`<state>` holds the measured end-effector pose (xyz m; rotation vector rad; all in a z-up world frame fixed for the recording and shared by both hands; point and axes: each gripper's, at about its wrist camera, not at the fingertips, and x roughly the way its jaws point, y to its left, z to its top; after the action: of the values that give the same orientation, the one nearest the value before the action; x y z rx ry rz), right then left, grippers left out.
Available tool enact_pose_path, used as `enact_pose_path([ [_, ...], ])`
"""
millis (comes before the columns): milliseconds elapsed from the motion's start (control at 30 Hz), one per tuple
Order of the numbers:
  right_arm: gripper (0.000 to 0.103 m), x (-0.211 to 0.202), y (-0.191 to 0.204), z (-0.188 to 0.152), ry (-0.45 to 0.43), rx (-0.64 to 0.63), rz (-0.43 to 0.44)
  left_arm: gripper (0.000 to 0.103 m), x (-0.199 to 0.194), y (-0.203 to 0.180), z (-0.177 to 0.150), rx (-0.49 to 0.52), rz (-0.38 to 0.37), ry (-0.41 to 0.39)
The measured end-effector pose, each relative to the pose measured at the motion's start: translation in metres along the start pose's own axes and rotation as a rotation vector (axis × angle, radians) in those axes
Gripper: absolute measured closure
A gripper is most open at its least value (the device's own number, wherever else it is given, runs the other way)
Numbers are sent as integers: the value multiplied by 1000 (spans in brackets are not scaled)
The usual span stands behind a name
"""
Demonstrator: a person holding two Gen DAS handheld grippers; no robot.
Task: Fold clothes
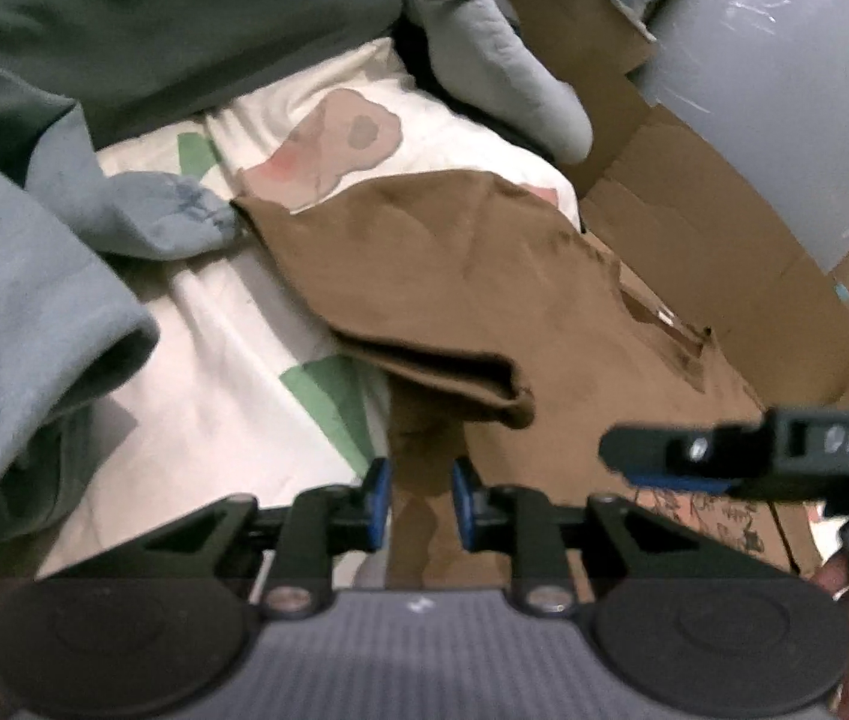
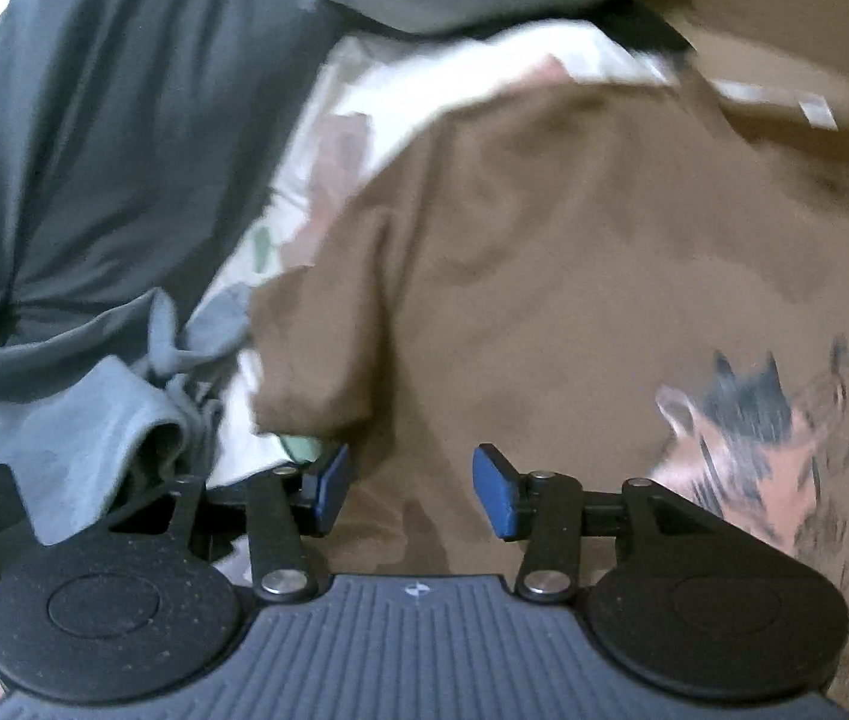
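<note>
brown, soft cotton t-shirt [image 1: 454, 276] with a printed front lies limp on the cream patterned bedsheet [image 1: 232, 324], light and floppy, best pinched at its folded sleeve hem, while the left gripper [image 1: 420, 495] and right gripper [image 2: 409, 489] both hover released above it.

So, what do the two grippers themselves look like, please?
Both are alike. The left gripper and right gripper have black linkage arms with silver screws, blue finger pads, two round black discs and a grey ribbed body. In the left view, the right gripper's side shows handwritten white marks that are too blurred to read.
</note>
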<state>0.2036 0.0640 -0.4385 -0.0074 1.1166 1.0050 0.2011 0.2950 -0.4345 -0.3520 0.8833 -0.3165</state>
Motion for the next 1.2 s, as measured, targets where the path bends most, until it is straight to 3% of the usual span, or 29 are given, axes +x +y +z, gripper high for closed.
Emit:
enact_pose_path([
  [200, 51, 4, 33, 13, 15, -115, 37, 80, 6, 6, -1, -31, 1, -9],
  [367, 51, 18, 55, 19, 47, -186, 16, 81, 8, 9, -2, -54, -14, -40],
  [500, 51, 30, 67, 30, 71, -187, 15, 82, 8, 14, -5, -81, -19, -49],
  [700, 51, 58, 93, 35, 158, -327, -44, 86, 6, 24, -7, -154, -37, -63],
  [967, 52, 74, 103, 31, 227, -482, -161, 86, 6, 25, -9, -166, -46, -70],
  [1000, 54, 73, 102, 31, 227, -499, -174, 86, 6, 26, -8, -167, -48, -70],
  [1133, 84, 66, 89, 37, 219, -498, -202, 86, 8, 25, -7, -163, -51, -69],
  [1200, 89, 60, 80, 41, 210, -459, -204, 86, 10, 24, -6, -157, -50, -69],
])
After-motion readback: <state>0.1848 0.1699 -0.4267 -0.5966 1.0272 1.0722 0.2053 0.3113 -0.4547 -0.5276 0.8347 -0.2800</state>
